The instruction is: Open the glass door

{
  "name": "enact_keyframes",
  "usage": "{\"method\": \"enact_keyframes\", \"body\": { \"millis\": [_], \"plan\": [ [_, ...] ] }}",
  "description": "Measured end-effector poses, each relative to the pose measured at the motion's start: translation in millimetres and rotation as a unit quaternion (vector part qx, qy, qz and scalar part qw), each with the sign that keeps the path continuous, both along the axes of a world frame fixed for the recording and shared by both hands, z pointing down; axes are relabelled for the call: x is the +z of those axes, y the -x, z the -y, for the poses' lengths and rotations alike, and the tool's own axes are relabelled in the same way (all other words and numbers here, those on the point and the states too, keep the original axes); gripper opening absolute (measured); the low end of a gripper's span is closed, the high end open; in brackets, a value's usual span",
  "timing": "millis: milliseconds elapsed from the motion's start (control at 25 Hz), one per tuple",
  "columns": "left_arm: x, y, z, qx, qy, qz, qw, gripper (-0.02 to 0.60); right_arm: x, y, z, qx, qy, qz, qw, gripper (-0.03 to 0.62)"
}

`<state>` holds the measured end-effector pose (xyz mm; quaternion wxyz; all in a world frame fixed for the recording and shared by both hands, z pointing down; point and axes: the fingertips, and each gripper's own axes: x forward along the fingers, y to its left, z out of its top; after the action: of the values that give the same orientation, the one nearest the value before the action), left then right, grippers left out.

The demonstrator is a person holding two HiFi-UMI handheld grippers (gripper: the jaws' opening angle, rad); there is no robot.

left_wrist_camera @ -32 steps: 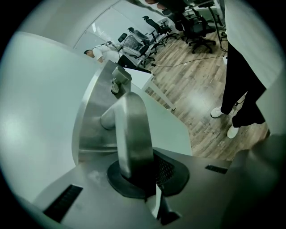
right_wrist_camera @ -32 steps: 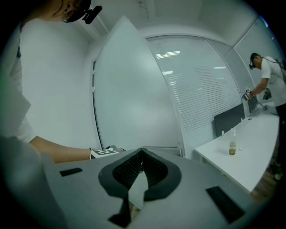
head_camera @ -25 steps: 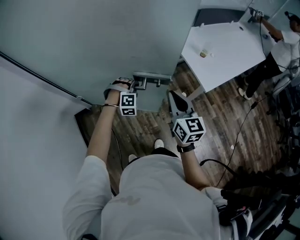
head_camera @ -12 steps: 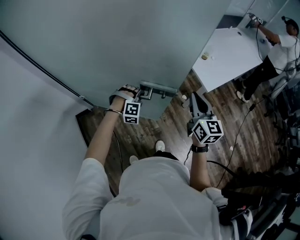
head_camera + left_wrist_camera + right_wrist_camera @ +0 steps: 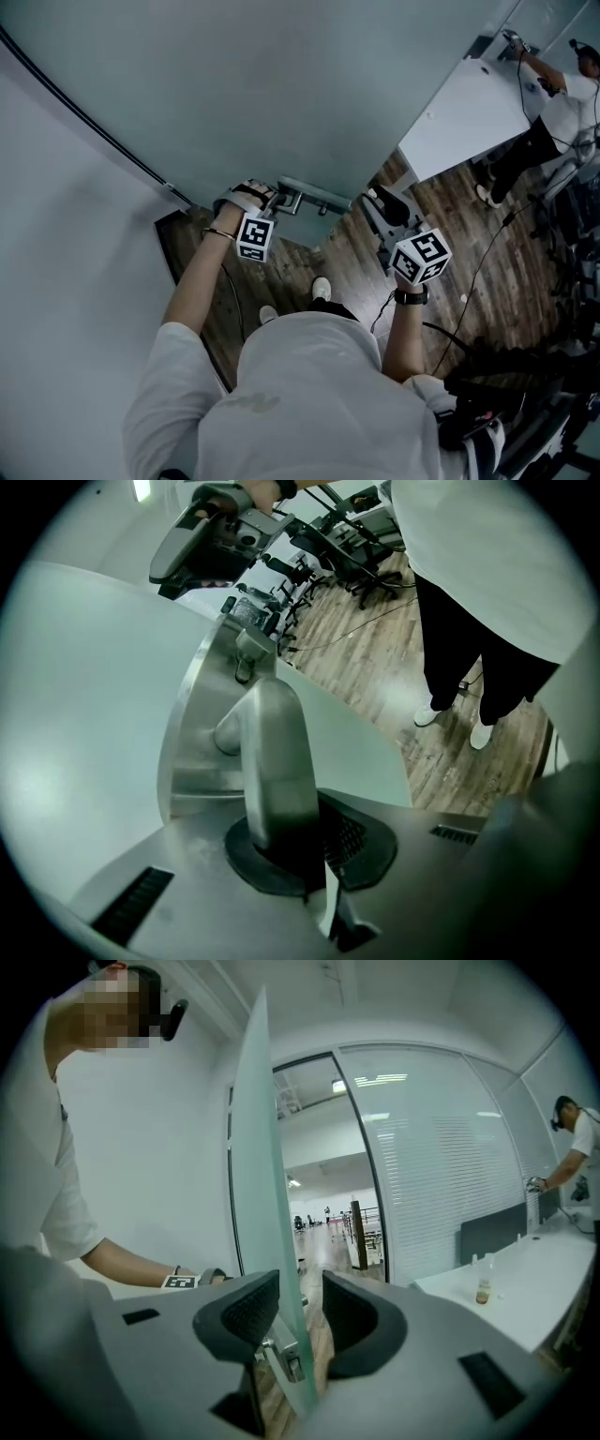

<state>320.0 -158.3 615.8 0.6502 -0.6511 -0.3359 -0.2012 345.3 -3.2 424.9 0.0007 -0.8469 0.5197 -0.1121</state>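
Fingers (image 5: 367,841) of our left gripper (image 5: 298,860) pinch the handle (image 5: 275,761); our right gripper (image 5: 300,1314), spread, faces the free edge of the glass door (image 5: 265,1194).

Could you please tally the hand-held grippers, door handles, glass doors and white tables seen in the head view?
Hand-held grippers: 2, the left hand-held gripper and the right hand-held gripper
Metal door handle: 1
Glass door: 1
White table: 1
Total: 5
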Motion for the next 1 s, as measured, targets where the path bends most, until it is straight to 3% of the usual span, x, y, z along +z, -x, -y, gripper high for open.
{"method": "enact_keyframes", "body": {
  "millis": [280,360,520,880,1000],
  "plan": [
    [7.6,60.0,0.4,0.018,-0.002,-0.004,0.9998,0.002,1.1,75.5,27.1,-0.139,0.014,-0.049,0.989,0.123],
    [5.8,68.2,-1.7,0.024,-0.003,-0.001,0.9997,0.002,-0.1,80.6,24.6,-0.158,0.026,-0.049,0.986,0.062],
    [6.9,88.4,1.1,0.029,-0.01,0.02,0.9993,0.002,0.8,101.6,25.7,-0.2,0.03,-0.043,0.978,0.046],
    [18.3,137.8,17.5,0.035,-0.01,0.081,0.996,0.005,6.8,154.4,41.9,-0.219,0.024,-0.042,0.974,0.046],
    [18.7,179.1,13.9,0.037,-0.016,0.111,0.993,0.039,5.1,193.6,35.9,-0.215,0.02,-0.044,0.975,0.047]
  ]
}}
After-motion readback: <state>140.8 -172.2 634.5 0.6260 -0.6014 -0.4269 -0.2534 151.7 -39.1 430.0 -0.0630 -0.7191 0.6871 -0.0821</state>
